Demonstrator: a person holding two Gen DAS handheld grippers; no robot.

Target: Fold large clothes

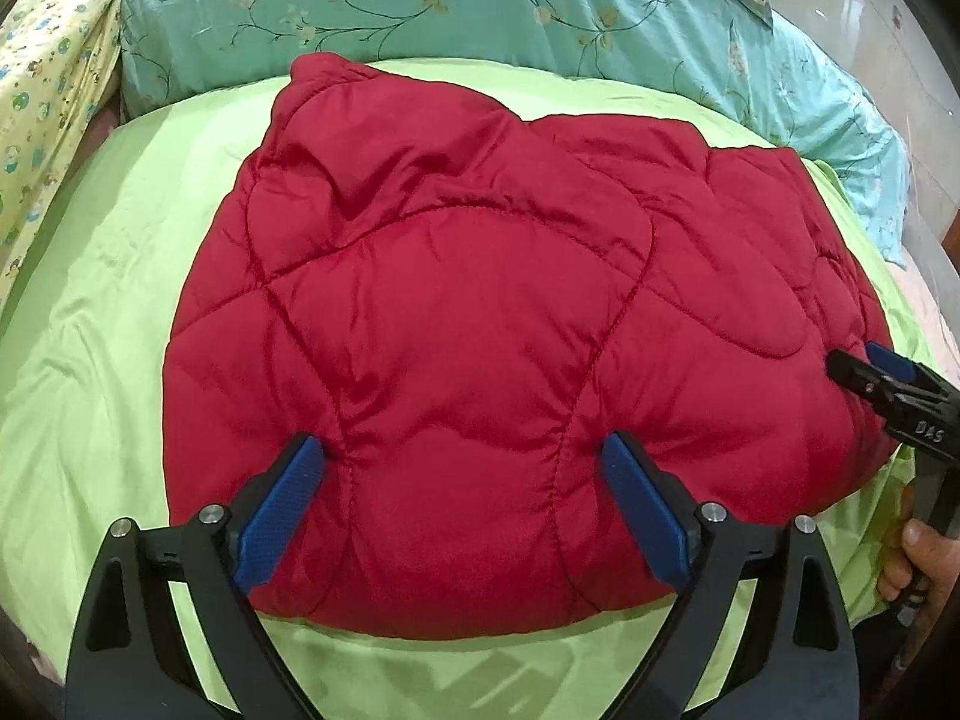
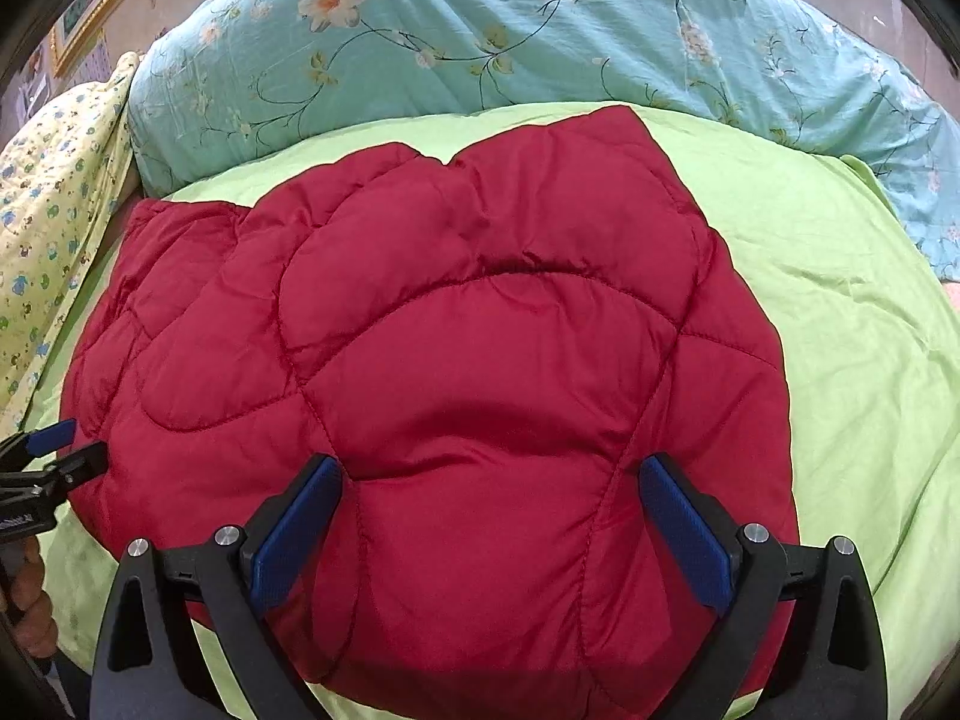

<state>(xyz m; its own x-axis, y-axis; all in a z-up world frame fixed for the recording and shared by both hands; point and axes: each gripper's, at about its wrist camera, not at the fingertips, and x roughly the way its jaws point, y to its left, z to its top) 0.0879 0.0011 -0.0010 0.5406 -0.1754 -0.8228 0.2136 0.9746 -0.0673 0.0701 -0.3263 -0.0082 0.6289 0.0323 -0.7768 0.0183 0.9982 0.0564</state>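
Observation:
A red quilted puffer garment [image 1: 468,300] lies folded into a thick bundle on the light green sheet [image 1: 90,312]. It also shows in the right wrist view [image 2: 456,360]. My left gripper [image 1: 462,450] is open, its blue pads resting against the bundle's near edge on both sides of a puffed section. My right gripper [image 2: 489,468] is open in the same way on the near edge. The right gripper's tips show in the left wrist view [image 1: 864,363] at the bundle's right side. The left gripper's tips show in the right wrist view [image 2: 66,444] at its left side.
A teal floral duvet [image 1: 420,6] is bunched along the far side of the bed. A yellow patterned cloth [image 1: 42,96] lies at the far left. The green sheet [image 2: 852,348] extends right of the garment. A framed picture [image 2: 90,18] hangs on the wall.

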